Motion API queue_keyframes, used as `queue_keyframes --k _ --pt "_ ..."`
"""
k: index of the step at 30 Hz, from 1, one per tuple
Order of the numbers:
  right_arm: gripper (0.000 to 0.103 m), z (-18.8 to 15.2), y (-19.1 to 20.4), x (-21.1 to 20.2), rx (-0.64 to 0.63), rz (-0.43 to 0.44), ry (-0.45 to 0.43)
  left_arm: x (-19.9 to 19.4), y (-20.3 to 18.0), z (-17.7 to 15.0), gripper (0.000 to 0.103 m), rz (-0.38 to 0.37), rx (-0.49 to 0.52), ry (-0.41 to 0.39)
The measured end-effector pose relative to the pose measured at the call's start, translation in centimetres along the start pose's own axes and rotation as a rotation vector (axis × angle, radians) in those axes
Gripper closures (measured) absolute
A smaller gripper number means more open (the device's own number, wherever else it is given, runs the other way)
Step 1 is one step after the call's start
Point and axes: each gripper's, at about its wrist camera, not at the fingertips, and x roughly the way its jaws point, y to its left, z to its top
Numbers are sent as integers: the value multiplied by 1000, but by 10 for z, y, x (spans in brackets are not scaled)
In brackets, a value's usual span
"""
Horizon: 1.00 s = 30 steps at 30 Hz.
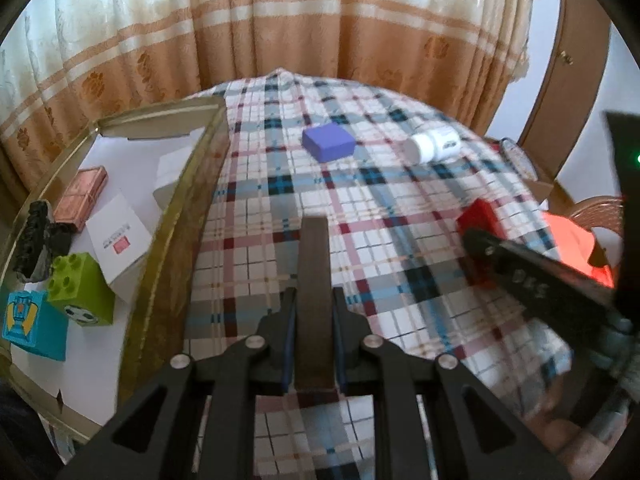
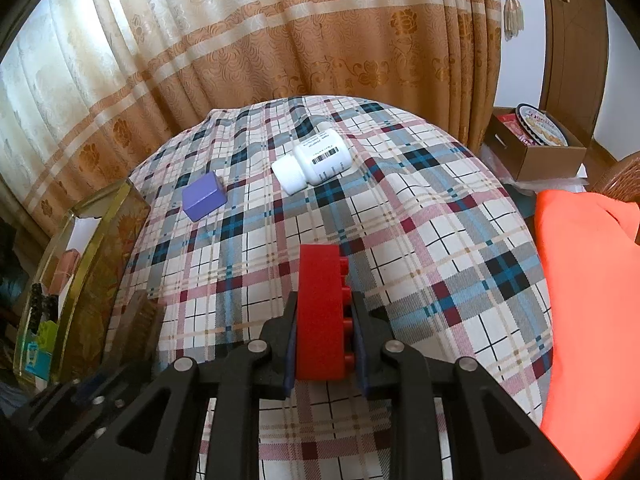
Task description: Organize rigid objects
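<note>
Plank (image 1: 314,300) and red brick (image 2: 322,312) sit clamped in hand-held grippers.

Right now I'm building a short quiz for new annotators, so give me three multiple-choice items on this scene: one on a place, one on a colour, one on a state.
1. Where does the green toy brick sit?
A. on the plaid cloth
B. inside the gold-rimmed box
C. on the orange fabric

2. What colour is the small block lying loose on the plaid tablecloth?
A. purple
B. yellow
C. black

3. How does the white bottle lie?
A. standing upright, cap off
B. inside the box
C. on its side, cap on

Answers: 
1 B, it stands inside the gold-rimmed box next to a blue cube. 
2 A, both wrist views show it purple. 
3 C, its barcode label faces up and the cap points sideways.
</note>
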Motion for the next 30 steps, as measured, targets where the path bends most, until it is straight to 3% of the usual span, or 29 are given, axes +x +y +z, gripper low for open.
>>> queue_keyframes --k 12,16,30 --pt "78 -4 8 -16 -23 -51 -67 -52 30 11 89 -147 -43 -133" --pt "78 -11 13 -24 2 -17 -78 -62 44 12 89 -186 -74 -149" --pt "78 -9 58 -67 -39 98 -141 -74 67 15 89 -83 -83 -176"
